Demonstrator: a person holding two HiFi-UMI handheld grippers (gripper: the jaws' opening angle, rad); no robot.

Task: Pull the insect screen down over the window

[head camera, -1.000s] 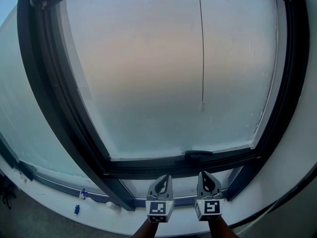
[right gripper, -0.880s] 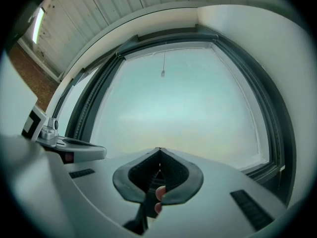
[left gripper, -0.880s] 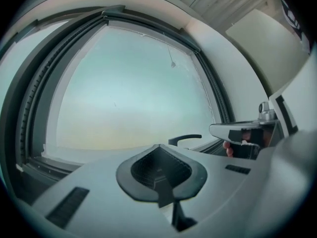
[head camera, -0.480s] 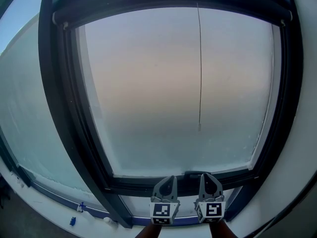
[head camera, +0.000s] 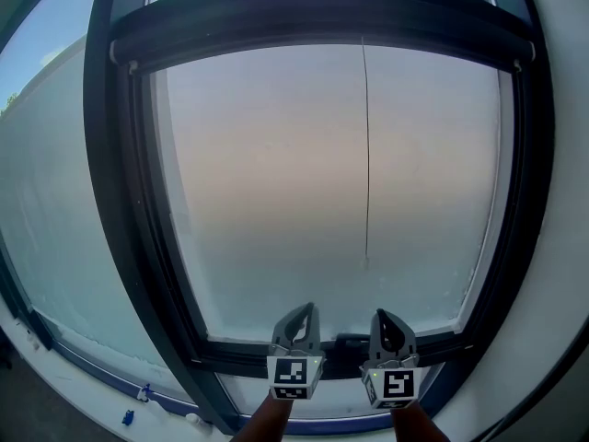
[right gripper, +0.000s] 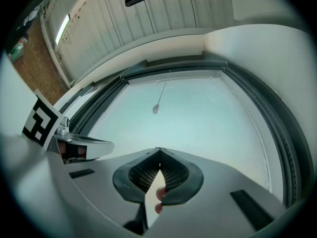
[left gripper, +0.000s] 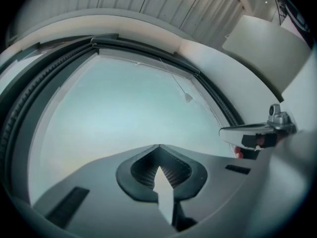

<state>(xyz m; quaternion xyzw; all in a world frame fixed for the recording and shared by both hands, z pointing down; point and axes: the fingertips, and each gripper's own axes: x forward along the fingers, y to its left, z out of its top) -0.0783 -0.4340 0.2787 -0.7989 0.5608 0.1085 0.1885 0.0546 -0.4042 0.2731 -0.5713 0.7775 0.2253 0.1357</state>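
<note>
The window has a dark frame and pale frosted-looking glass. Across its top runs the dark bar of the rolled-up insect screen. A thin pull cord hangs from that bar, and its small end piece dangles over the lower glass. My left gripper and right gripper are side by side below the cord, both shut and empty, pointing up at the glass. In the left gripper view the cord end hangs far ahead of the tips. The right gripper view likewise shows the cord end well beyond the tips.
The window handle sits on the bottom rail between the grippers. A second pane lies to the left and a white wall to the right. Small blue items rest on the sill at lower left.
Both grippers have risen from the sill level to in front of the bottom rail. The head view has tilted up, bringing the screen bar at the top into sight.
</note>
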